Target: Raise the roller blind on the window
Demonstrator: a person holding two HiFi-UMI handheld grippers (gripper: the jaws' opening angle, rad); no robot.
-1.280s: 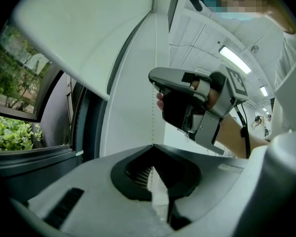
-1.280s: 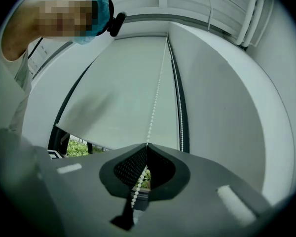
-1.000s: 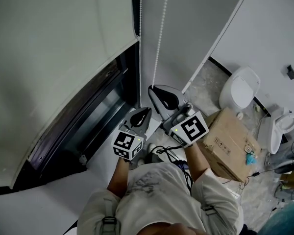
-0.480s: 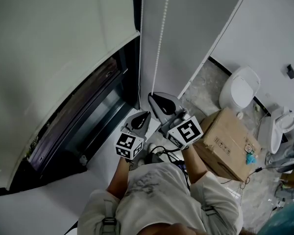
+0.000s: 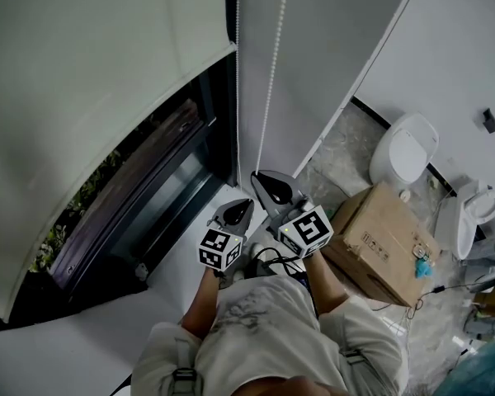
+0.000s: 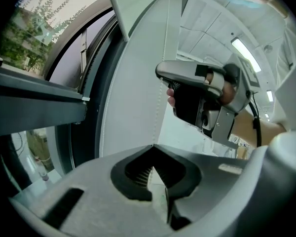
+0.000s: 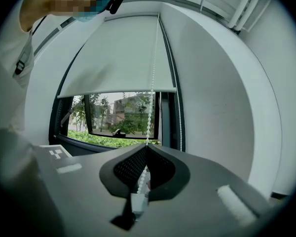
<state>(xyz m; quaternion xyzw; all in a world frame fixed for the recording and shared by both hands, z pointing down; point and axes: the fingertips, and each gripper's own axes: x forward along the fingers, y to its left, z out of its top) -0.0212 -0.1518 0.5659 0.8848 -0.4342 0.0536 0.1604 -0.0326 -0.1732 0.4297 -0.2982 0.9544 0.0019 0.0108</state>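
Observation:
The white roller blind [image 5: 107,89] hangs over the upper part of the window [image 5: 161,192], and greenery shows under its bottom edge. The same blind [image 7: 121,58] fills the top of the right gripper view. A white bead chain [image 5: 270,89] runs down the wall to my right gripper [image 5: 261,176], which is shut on it. That chain [image 7: 151,88] enters the closed jaws of the right gripper [image 7: 146,147]. Just below and to the left, my left gripper [image 5: 245,205] is shut too. In its own view the chain [image 6: 158,115] ends at the tips of the left gripper [image 6: 153,146], under the right gripper [image 6: 163,74].
A second chain strand [image 5: 238,56] hangs by the dark window frame. A cardboard box [image 5: 379,238] lies on the floor at the right, with a white toilet [image 5: 406,148] and another white fixture [image 5: 470,214] beyond it. Cables [image 5: 272,258] trail near my body.
My right gripper has come down with the bead chain. The blind's bottom edge has risen, so more glass and greenery show. The left gripper has sunk slightly.

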